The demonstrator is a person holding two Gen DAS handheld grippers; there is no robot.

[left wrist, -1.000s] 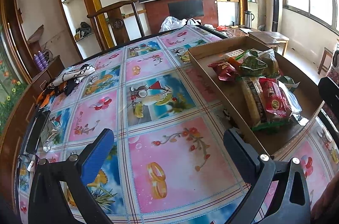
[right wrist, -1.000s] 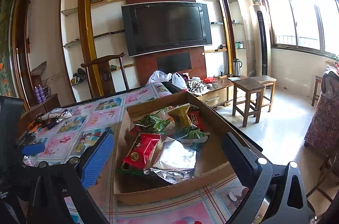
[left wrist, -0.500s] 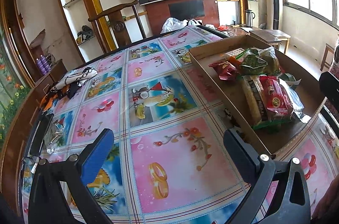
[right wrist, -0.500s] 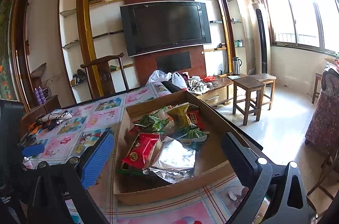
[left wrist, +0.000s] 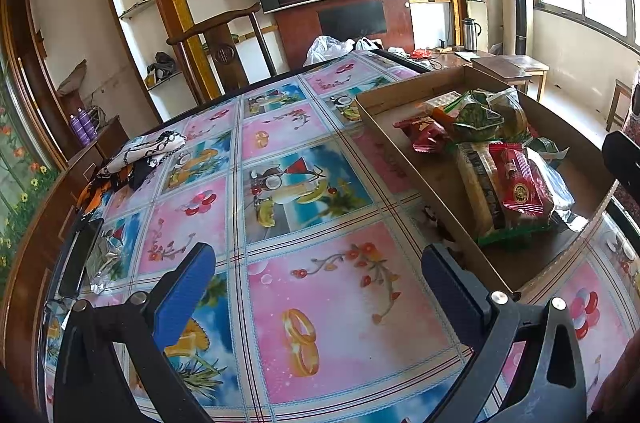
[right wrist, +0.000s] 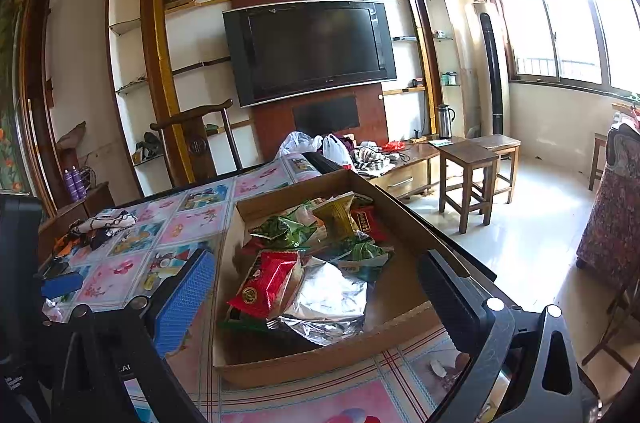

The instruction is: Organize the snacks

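Crinkled foil packets (right wrist: 328,299) fill shallow cardboard tray (right wrist: 320,363) on glossy tablecloth (left wrist: 320,287).

Both grippers are just hanging out wide open, nothing between the fingers. Left gripper (left wrist: 320,277) is low and angled down, one blue-padded finger (left wrist: 182,293) on its left side and a black one on the right. Right gripper (right wrist: 316,293) is the same deal, jaws spread far apart, blue pad (right wrist: 182,303) on the left. You can catch a sliver of the person's hand (left wrist: 618,375) at the bottom right edge of the left view.
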